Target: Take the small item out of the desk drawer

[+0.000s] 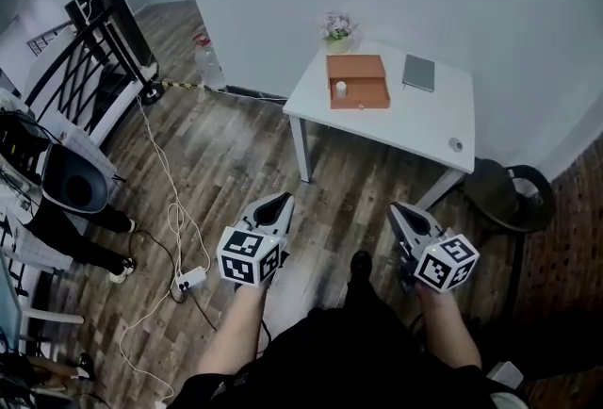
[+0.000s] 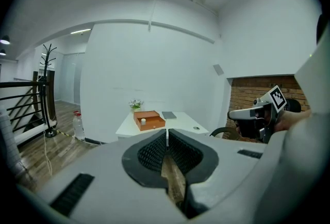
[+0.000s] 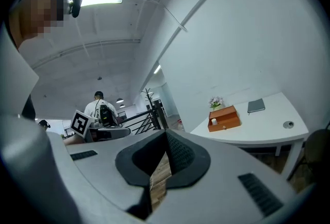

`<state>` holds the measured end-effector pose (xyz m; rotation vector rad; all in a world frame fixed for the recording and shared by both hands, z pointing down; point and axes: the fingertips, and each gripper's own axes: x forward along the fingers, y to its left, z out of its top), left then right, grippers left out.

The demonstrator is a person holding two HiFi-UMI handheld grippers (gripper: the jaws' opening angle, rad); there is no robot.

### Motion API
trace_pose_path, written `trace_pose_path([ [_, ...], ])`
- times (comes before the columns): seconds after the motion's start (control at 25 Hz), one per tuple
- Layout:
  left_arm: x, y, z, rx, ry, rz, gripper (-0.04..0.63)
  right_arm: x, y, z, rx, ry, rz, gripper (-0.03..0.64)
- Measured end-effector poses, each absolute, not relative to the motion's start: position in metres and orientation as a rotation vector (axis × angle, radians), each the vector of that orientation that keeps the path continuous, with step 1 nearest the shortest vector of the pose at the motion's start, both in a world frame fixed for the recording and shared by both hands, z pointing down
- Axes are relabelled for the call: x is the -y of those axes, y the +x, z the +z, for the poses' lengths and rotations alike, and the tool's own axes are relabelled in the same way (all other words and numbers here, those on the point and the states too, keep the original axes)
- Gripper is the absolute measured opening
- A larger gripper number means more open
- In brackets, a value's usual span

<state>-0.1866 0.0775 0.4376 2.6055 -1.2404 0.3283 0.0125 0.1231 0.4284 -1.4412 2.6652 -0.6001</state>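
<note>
Small item (image 1: 341,89), white, well ahead of both your sets of fingers, sitting in the open front of the orange drawer box (image 1: 359,96). You're touching none of it. Your left gripper (image 1: 279,201) has its fingers pressed together with nothing between them. Your right gripper (image 1: 399,208) matches it, fingers shut tight and empty. Both are held low in front of you, side by side and apart, over the wooden floor (image 1: 236,162).

Ahead of the fingertips is the white table (image 1: 415,126). The drawer box sits toward its far left part, nearer your left fingers' line than your right's. Just right of the box lies a grey notebook (image 1: 418,73), and behind the box is a small flower pot (image 1: 337,31). A little round fitting (image 1: 456,144) shows near the table's right front corner. Off beyond your right fingers, a black chair (image 1: 509,192) stands beside the table. Out left of your left fingers, a white cable and power strip (image 1: 188,281) trail across the floor.
</note>
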Motion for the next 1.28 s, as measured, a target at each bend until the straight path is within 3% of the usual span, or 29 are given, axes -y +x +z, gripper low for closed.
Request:
trace_pose_path([
  [0.52,0.108,-0.073,0.440,1.256,2.578,0.405,0.021,0.067,0.113,0.448,-2.695,-1.348,-0.685,0.003],
  [0.88,0.150,-0.017,0.439,1.241,2.568,0.461,0.021,0.116,0.175,0.449,-2.701,-1.335,-0.707,0.003],
  [1.28,0.210,-0.006,0.449,1.222,2.588,0.421,0.021,0.164,0.159,0.466,-2.770,-1.301,-0.748,0.003],
])
